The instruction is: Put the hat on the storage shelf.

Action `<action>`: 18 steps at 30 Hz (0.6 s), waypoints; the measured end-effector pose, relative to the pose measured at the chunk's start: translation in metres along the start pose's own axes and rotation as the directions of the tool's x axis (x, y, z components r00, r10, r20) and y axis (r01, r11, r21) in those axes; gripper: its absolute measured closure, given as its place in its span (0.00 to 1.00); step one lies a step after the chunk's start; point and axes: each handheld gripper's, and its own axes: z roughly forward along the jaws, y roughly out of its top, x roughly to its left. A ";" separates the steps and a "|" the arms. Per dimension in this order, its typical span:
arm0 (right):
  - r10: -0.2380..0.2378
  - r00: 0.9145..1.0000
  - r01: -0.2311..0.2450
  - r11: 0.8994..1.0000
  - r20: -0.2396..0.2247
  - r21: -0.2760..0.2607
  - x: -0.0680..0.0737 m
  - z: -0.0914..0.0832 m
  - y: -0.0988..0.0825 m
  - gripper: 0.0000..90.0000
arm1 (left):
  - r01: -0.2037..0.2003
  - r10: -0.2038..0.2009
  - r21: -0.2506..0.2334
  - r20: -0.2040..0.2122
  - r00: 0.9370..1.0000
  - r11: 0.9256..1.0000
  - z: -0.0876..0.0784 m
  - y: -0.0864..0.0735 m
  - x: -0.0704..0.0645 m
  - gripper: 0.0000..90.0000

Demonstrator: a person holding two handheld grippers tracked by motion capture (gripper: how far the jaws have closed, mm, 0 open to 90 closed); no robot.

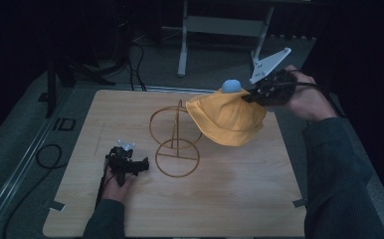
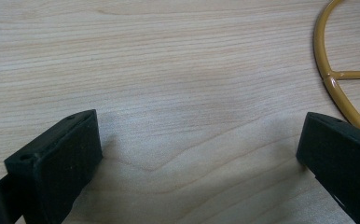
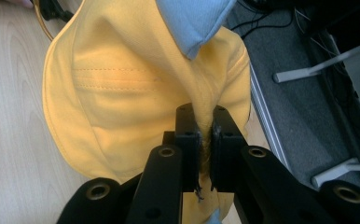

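Left gripper: rested low on the near left of the wooden table, held by the person's left hand; its black jaws stood wide apart with bare wood between them, gripping nothing.
Left fingers: seen in the left gripper view at the two lower corners, the right-hand one just beside the stand's base ring.
Wire stand: a mustard-coloured metal frame stood upright at mid-table, a round base ring flat on the wood and an upright hoop rising from it; part of the base ring curved through the left gripper view.
Bucket hat: yellow cloth with a light-blue patch at its top, hung in the air at the far right of the table, just right of the stand's hoop.
Right gripper: held up at the far right by the right hand, its jaws pinched tight on a bunched fold of the hat, cloth squeezed between the fingers.
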 end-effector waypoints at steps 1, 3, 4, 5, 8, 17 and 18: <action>0.000 1.000 0.000 1.000 0.000 -0.004 0.000 -0.001 0.002 0.93 | 0.000 0.000 0.000 0.000 1.000 1.000 0.000 0.000 0.000 0.00; -0.008 1.000 0.008 1.000 0.000 -0.008 0.001 -0.001 0.006 0.93 | 0.000 0.000 0.000 0.000 1.000 1.000 0.000 0.000 0.000 0.00; -0.011 1.000 0.011 1.000 0.001 -0.010 0.001 -0.001 0.008 0.93 | 0.000 0.000 0.000 0.000 1.000 1.000 0.000 0.000 0.000 0.00; -0.014 1.000 0.014 1.000 0.001 -0.013 0.001 -0.001 0.010 0.93 | 0.000 0.000 0.000 0.000 1.000 1.000 0.000 0.000 0.000 0.00; -0.021 1.000 0.021 1.000 -0.002 -0.017 0.003 0.001 0.016 0.93 | 0.000 0.000 0.000 0.000 1.000 1.000 0.000 0.000 0.000 0.00; -0.036 0.999 0.036 0.998 -0.013 -0.044 0.008 0.010 0.033 0.93 | 0.000 0.000 -0.001 -0.003 1.000 1.000 0.000 0.000 0.000 0.00; -0.038 0.999 0.037 0.998 -0.014 -0.050 0.009 0.013 0.039 0.93 | 0.000 0.000 0.000 -0.001 1.000 1.000 0.000 0.000 0.000 0.00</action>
